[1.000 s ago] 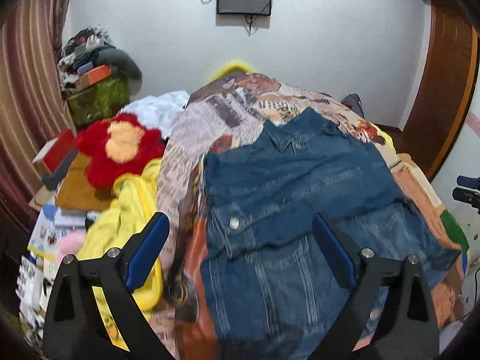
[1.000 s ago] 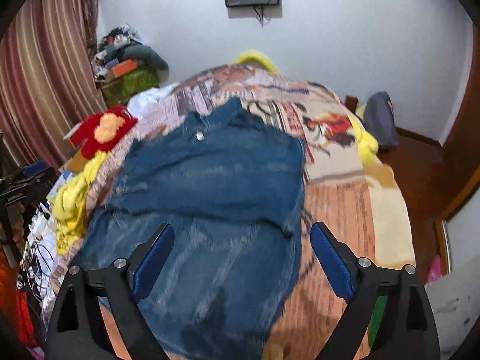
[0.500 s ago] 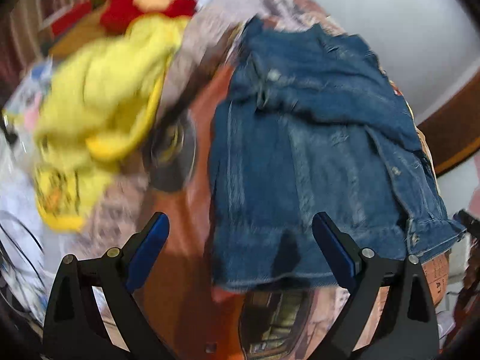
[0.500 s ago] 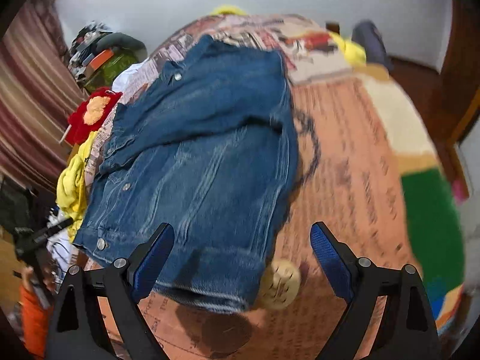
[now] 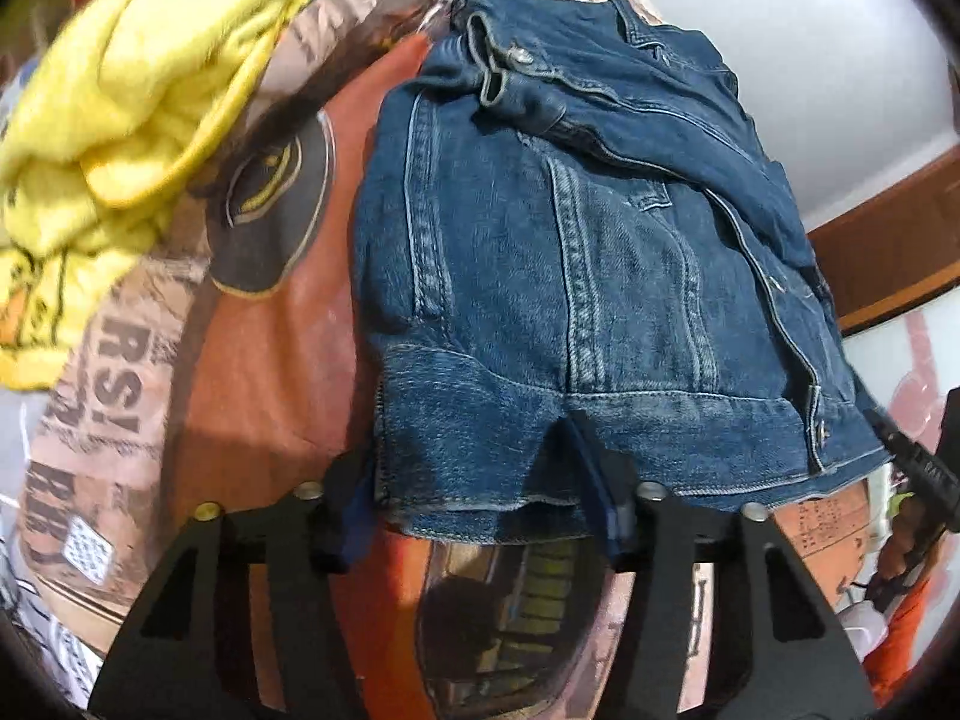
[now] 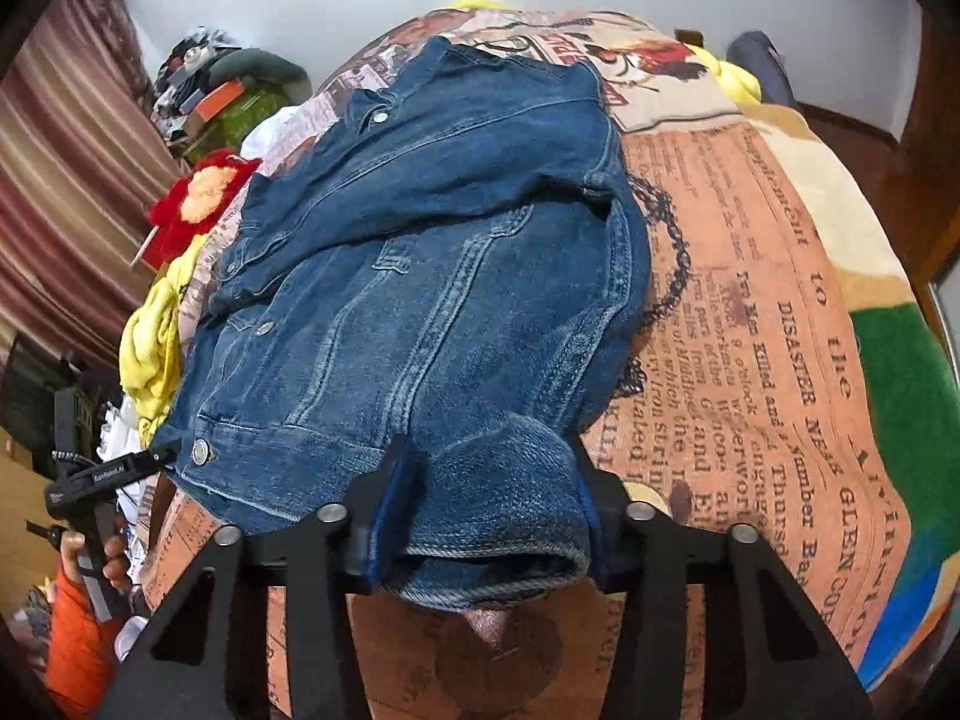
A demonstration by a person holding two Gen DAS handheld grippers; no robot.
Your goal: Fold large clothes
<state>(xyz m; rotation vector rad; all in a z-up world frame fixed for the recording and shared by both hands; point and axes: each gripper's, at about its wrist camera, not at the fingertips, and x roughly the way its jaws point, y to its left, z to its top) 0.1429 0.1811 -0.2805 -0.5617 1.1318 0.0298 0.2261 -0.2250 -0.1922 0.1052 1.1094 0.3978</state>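
Note:
A blue denim jacket (image 5: 570,240) lies spread on a bed covered by a newspaper-print blanket (image 5: 252,372), collar far, hem near. My left gripper (image 5: 480,510) sits at the hem's left end. Its jaws are closing, and the hem fabric is bunched between its blue pads. In the right wrist view the same jacket (image 6: 432,276) fills the middle. My right gripper (image 6: 486,516) is at the hem's right corner, its jaws closing, with a thick roll of denim squeezed between its pads.
A yellow cloth (image 5: 132,78) is heaped on the bed's left side, with a red plush toy (image 6: 198,204) beyond it. A hand in an orange sleeve holds a black device (image 6: 102,480) by the bed's edge. Printed blanket (image 6: 750,330) stretches right of the jacket. Clutter is stacked by the striped curtain (image 6: 66,138).
Both grippers have dropped and tilted down from over the bed to the jacket's near hem. Their jaws, wide apart before, now stand much narrower with denim between them.

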